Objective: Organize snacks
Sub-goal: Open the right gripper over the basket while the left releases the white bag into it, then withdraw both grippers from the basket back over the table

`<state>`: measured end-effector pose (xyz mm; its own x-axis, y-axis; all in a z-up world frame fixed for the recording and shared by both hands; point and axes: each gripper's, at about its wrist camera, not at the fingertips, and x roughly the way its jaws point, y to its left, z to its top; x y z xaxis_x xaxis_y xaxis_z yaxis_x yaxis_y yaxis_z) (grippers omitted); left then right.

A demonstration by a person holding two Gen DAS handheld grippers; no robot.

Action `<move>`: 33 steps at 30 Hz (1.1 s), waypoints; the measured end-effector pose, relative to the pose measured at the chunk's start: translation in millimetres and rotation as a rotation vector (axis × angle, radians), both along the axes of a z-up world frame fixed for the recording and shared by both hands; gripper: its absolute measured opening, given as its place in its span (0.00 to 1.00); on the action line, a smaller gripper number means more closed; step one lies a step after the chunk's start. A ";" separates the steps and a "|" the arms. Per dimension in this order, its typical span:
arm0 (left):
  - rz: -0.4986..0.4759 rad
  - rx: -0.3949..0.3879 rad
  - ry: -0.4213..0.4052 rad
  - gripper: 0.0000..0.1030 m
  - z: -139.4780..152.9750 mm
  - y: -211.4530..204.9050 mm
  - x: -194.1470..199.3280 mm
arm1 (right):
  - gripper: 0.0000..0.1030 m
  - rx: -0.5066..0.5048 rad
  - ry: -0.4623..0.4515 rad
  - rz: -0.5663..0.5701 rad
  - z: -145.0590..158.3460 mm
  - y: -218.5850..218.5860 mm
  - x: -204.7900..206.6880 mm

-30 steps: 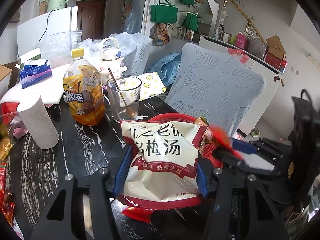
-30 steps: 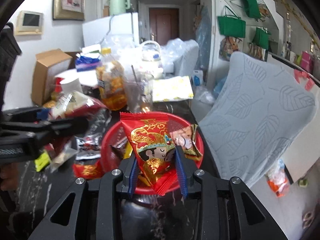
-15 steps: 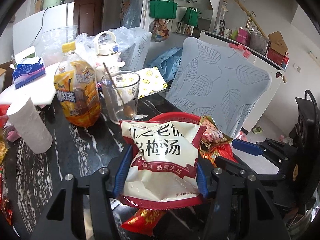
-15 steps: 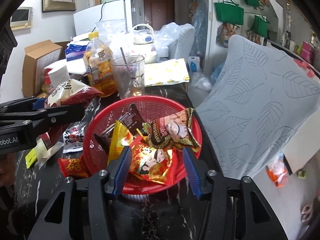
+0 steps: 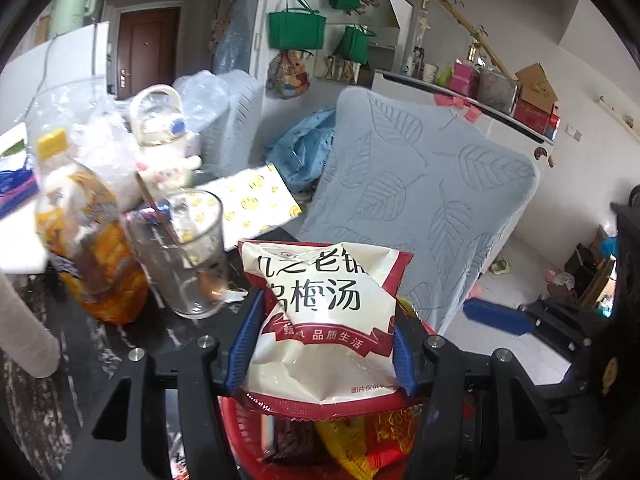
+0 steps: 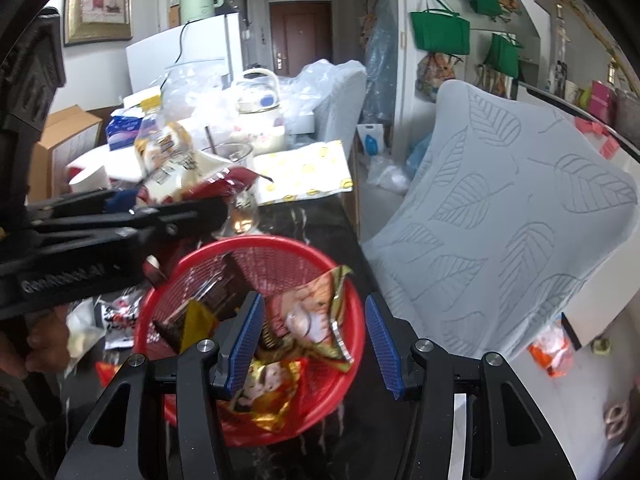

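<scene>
Above black marble table point(image 6: 320, 216), left tongs point(image 5: 320, 344) clamp white packet point(image 5: 320, 320) (over red basket point(image 6: 288, 248)); right tongs point(image 6: 316, 340) gape empty.

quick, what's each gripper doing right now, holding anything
Left gripper: shut on the white snack bag.
Right gripper: open, jaws just opened, holding nothing.

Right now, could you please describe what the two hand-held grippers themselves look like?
Both match. The left hand-held gripper and right hand-held gripper have black angular frames with silver screw heads and two fingers lined with ribbed blue pads. In the right wrist view, the left one's side bears pale lettering, too blurred to read.
</scene>
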<state>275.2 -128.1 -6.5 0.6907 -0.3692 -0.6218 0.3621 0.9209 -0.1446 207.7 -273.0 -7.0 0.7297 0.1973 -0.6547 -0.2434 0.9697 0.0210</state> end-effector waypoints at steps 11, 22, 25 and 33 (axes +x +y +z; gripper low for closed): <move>0.036 0.080 0.094 0.93 -29.1 -4.9 12.1 | 0.51 -0.021 0.009 -0.017 -5.6 -4.1 4.3; 0.058 0.098 0.065 0.94 -13.3 4.4 -0.5 | 0.51 -0.026 0.000 -0.021 0.4 -2.8 -4.4; 0.069 0.098 0.053 0.94 -4.7 10.0 -8.2 | 0.51 -0.018 -0.009 -0.018 4.9 -0.8 -8.0; 0.123 0.129 -0.003 0.94 26.9 29.0 -38.9 | 0.51 -0.012 -0.037 0.007 22.8 11.4 -24.3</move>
